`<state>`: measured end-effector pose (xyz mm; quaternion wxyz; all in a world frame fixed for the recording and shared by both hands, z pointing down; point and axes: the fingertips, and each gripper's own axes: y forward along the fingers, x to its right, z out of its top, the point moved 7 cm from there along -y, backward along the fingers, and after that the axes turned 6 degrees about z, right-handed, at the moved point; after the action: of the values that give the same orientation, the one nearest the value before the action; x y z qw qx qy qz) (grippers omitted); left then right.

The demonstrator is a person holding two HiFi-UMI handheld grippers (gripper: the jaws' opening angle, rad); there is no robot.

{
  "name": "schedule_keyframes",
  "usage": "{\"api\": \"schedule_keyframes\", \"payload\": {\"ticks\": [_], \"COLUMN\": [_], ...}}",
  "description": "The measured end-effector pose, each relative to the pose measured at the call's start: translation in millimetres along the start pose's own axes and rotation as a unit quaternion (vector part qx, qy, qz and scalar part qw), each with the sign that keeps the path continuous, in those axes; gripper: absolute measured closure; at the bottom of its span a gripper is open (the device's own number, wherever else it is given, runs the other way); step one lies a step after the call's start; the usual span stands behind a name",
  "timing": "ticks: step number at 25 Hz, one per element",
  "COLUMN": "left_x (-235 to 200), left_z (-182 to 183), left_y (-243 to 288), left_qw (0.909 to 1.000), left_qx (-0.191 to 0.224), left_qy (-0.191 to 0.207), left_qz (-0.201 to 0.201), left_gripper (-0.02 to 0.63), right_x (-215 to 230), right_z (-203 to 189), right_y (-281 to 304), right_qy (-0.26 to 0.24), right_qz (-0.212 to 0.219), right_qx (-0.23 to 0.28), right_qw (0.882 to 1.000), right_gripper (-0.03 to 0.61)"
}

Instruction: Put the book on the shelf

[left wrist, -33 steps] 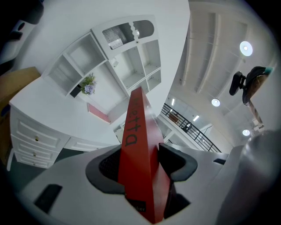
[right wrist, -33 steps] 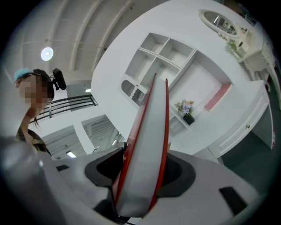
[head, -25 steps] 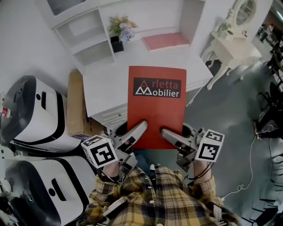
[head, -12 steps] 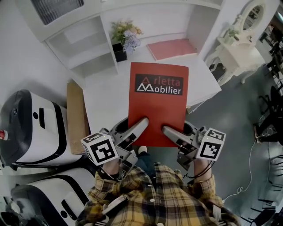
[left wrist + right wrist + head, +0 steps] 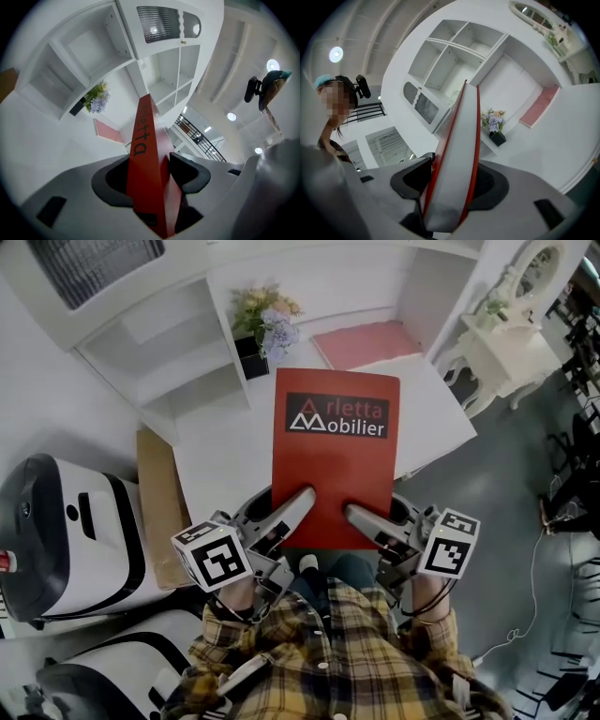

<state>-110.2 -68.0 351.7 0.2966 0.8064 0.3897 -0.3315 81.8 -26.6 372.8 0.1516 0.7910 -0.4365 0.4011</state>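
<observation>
A large red book [image 5: 335,460] with a dark title label is held flat above a white desk [image 5: 225,460], both grippers clamped on its near edge. My left gripper [image 5: 302,503] is shut on the near left corner, my right gripper [image 5: 357,514] on the near right. In the left gripper view the red book [image 5: 145,159] runs edge-on between the dark pads. In the right gripper view the book's white page edge [image 5: 457,164] fills the jaws. The white shelf unit [image 5: 164,343] with open compartments stands behind the desk.
A black pot of flowers [image 5: 262,324] and a pink book [image 5: 366,343] sit at the back of the desk. A brown box [image 5: 159,507] and white machines [image 5: 66,531] lie left. A white dressing table [image 5: 492,338] stands right, above grey floor [image 5: 511,521].
The view has shifted a little so the desk and shelf unit sit lower in the picture. The book and both grippers keep the same hold.
</observation>
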Motion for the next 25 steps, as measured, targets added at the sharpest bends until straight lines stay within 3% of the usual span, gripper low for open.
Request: {"api": "schedule_keyframes", "payload": {"ticks": [9, 12, 14, 16, 19, 25], "left_x": [-8.5, -26.3, -37.5, -44.8, -45.3, -19.4], "left_z": [-1.2, -11.5, -18.9, -20.0, -13.6, 2.3], "left_y": [-6.8, -40.1, -60.2, -72.8, -70.5, -5.2], "left_qw": [0.9990, 0.9990, 0.9927, 0.9880, 0.9933, 0.9971], "left_qx": [0.018, -0.012, -0.069, -0.090, -0.055, -0.020], "left_qy": [0.040, 0.020, 0.014, 0.010, 0.001, -0.007], "left_qz": [0.008, -0.038, -0.098, -0.125, -0.102, -0.073], "left_gripper": [0.360, 0.360, 0.360, 0.360, 0.360, 0.360], "right_x": [12.2, -19.4, -52.3, -68.1, -57.2, -19.7], "right_z": [-11.0, -50.6, -88.7, -106.9, -88.0, -15.2], "right_y": [8.9, 17.3, 18.7, 25.1, 32.3, 8.5], "right_qy": [-0.023, -0.032, -0.043, -0.048, -0.047, -0.040], "right_qz": [0.037, -0.020, -0.091, -0.121, -0.095, -0.066], "right_qx": [0.014, 0.028, 0.069, 0.086, 0.053, 0.021], "right_qw": [0.999, 0.999, 0.993, 0.988, 0.993, 0.997], "right_gripper": [0.336, 0.334, 0.334, 0.334, 0.334, 0.334]}}
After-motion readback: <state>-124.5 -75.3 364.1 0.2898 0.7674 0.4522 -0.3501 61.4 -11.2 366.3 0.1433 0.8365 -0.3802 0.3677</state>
